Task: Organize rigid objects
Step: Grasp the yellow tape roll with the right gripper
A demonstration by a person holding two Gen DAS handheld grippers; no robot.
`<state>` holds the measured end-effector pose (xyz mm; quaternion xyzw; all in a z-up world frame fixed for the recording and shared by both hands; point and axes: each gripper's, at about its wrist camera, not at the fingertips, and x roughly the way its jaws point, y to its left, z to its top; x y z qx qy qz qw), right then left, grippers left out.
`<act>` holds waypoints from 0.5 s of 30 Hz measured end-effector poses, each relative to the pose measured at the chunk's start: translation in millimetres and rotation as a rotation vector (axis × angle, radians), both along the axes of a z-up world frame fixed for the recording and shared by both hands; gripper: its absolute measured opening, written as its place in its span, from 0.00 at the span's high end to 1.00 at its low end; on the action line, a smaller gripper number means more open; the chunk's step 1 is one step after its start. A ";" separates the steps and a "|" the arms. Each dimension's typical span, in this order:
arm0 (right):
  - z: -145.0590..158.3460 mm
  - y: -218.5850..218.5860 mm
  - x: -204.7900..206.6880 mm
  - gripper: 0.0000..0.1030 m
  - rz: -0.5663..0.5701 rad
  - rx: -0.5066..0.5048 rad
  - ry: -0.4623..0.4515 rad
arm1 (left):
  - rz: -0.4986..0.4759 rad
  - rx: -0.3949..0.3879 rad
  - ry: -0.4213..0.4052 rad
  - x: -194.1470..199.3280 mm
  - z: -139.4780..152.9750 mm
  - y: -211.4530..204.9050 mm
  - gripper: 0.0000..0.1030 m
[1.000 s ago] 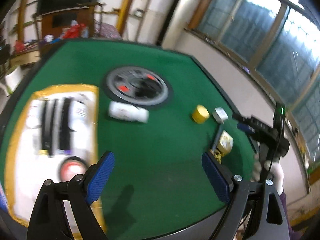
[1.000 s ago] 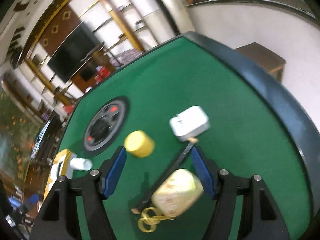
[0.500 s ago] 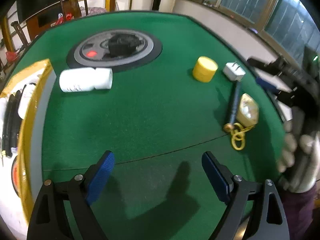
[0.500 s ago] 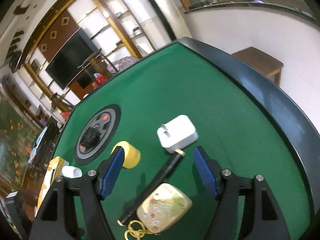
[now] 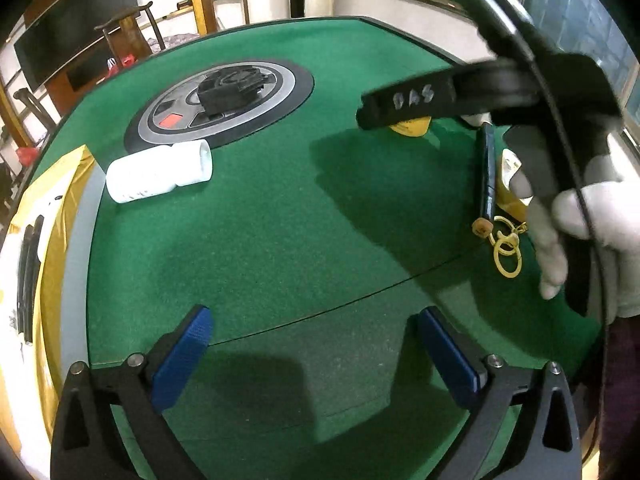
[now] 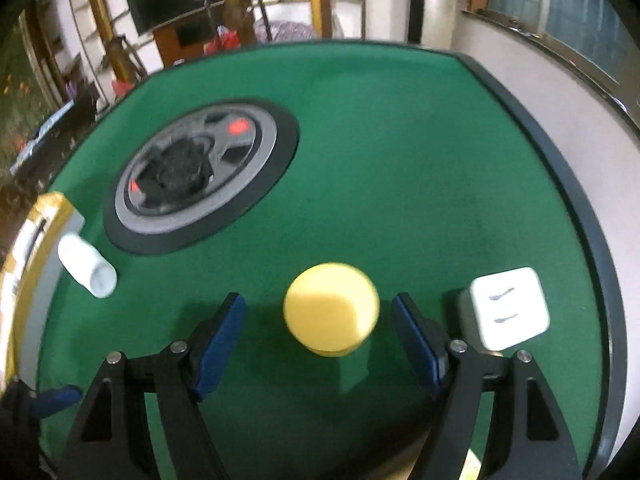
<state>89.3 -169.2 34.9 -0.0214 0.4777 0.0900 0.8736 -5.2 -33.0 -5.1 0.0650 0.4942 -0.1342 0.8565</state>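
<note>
The yellow cylinder (image 6: 331, 314) is being straddled by the right gripper (image 6: 316, 332): it is standing on the green table (image 6: 400, 152) between the blue fingers (image 6: 218, 338), nearer the right one, with gaps showing on both sides. The jaws are being held wide apart, with nothing clamped. A white charger (image 6: 506, 314) is lying just outside the right finger, and a white bottle (image 6: 86, 272) well beyond the left one. The left gripper (image 5: 316, 356) is being held wide open and empty over bare felt, the bottle lying far ahead of its left finger.
</note>
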 end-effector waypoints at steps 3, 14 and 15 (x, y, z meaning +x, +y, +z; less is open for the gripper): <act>-1.1 -3.9 -6.3 0.62 0.010 -0.015 -0.026 | -0.001 0.003 0.000 0.2 -0.1 0.7 0.01; -1.8 -10.4 -36.8 0.62 0.034 0.120 -0.038 | 0.106 -0.140 0.030 5.4 12.2 24.1 0.01; -2.5 -9.4 -38.2 0.62 0.035 0.117 -0.041 | 0.133 -0.145 0.023 10.9 15.2 28.9 0.01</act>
